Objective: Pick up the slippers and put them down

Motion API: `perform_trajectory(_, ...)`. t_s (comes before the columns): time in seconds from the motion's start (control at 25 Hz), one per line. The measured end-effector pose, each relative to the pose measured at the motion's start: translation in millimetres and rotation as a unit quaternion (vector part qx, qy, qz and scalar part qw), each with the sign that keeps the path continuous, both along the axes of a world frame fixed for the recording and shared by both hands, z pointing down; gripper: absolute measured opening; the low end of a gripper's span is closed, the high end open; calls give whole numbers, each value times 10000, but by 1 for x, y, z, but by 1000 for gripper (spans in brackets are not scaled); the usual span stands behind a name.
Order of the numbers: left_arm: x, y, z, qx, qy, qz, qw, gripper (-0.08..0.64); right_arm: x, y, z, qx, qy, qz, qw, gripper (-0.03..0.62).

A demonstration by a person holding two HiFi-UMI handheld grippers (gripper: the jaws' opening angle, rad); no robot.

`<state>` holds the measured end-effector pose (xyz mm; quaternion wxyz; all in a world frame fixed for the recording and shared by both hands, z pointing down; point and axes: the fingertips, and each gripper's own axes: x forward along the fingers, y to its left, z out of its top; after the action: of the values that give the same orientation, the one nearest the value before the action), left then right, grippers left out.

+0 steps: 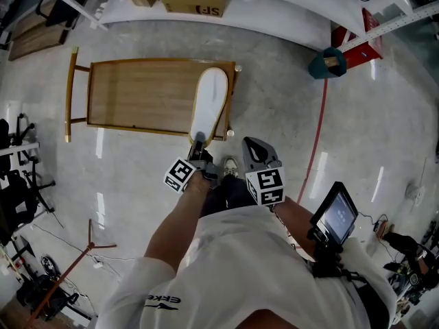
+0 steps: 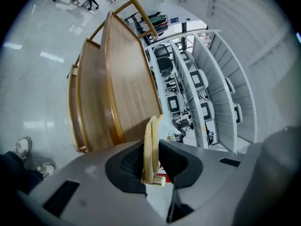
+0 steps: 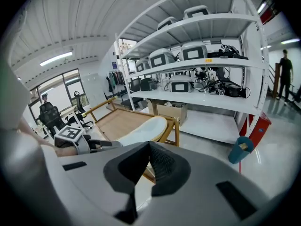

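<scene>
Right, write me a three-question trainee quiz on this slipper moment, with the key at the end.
1. Multiple choice: what do the left tongs clamp?
A) a slipper
B) a cardboard box
C) nothing
2. True or false: the right tongs are closed with nothing between them.
3. Fill in: in the head view, the slipper overlaps the right end of a rack made of ____.

Key: 1 A; 2 true; 3 wood.
</scene>
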<state>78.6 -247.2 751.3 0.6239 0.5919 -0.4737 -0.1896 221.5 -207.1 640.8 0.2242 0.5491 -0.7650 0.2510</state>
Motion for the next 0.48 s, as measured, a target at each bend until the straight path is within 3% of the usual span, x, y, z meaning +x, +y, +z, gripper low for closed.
perform_trajectory(0.2, 4, 5, 22, -248, -47, 74, 9997, 64, 4, -2, 8, -69, 25, 48, 10000, 5)
perform_trajectory(0.48, 9, 4, 24, -302, -74, 254, 9992, 69, 5, -3, 15, -156, 12, 82, 9998, 5)
